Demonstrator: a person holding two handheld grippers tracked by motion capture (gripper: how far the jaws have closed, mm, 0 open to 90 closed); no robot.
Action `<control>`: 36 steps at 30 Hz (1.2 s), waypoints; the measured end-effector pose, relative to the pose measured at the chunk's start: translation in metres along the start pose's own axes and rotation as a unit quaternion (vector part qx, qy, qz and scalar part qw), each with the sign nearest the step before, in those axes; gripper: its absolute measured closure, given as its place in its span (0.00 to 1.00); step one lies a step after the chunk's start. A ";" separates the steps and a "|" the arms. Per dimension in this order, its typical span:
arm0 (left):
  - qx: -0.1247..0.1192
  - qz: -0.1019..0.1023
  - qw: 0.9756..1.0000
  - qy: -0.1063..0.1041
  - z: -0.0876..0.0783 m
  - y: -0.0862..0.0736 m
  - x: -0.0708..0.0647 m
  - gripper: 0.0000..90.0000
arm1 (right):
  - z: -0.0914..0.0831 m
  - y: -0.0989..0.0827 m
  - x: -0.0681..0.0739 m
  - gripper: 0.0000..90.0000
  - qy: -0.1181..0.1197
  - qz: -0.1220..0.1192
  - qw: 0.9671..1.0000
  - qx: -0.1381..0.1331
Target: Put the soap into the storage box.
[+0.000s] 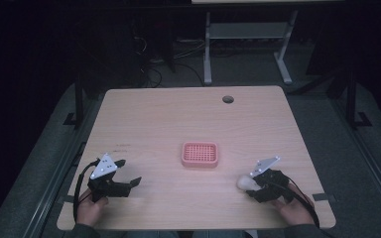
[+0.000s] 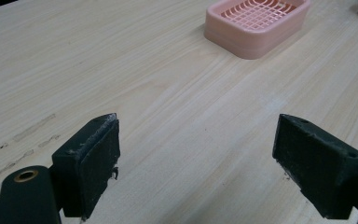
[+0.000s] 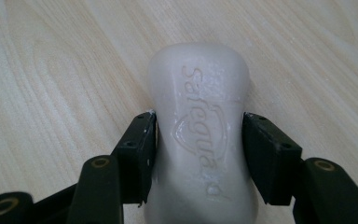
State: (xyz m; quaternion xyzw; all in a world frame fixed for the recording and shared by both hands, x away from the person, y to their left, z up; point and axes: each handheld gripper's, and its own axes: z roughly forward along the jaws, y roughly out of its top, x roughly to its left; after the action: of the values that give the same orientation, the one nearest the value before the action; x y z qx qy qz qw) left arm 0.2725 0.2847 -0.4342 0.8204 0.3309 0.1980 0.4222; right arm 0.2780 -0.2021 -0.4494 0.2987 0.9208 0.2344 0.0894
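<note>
Ahead of me a pink slotted soap dish [image 1: 200, 154] sits mid-table [image 1: 154, 119], a round cable hole [image 1: 227, 99] near the far edge.

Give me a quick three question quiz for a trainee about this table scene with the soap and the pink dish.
1. True or false: the white soap bar lies inside the pink soap dish.
2. Which gripper has its jaws closed on the soap: A the left gripper, B the right gripper?
3. What word is embossed on the soap?

Key: 1 false, it sits on the table, apart from the dish. 2 B; the left one stands open over bare wood. 3 Safeguard.
</note>
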 end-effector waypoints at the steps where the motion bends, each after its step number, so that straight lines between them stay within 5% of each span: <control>1: 0.000 -0.001 1.000 0.000 0.000 0.000 0.000 0.16 | 0.000 0.000 -0.001 0.51 0.002 -0.001 1.000 0.000; 36: 0.002 0.002 1.000 0.000 0.001 0.000 0.000 0.16 | 0.002 -0.001 0.000 0.53 0.003 -0.003 1.000 -0.007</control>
State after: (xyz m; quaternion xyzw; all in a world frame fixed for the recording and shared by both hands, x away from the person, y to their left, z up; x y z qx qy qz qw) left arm 0.2728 0.2841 -0.4346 0.8222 0.3293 0.1982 0.4199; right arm 0.2779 -0.2019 -0.4515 0.2943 0.9203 0.2419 0.0893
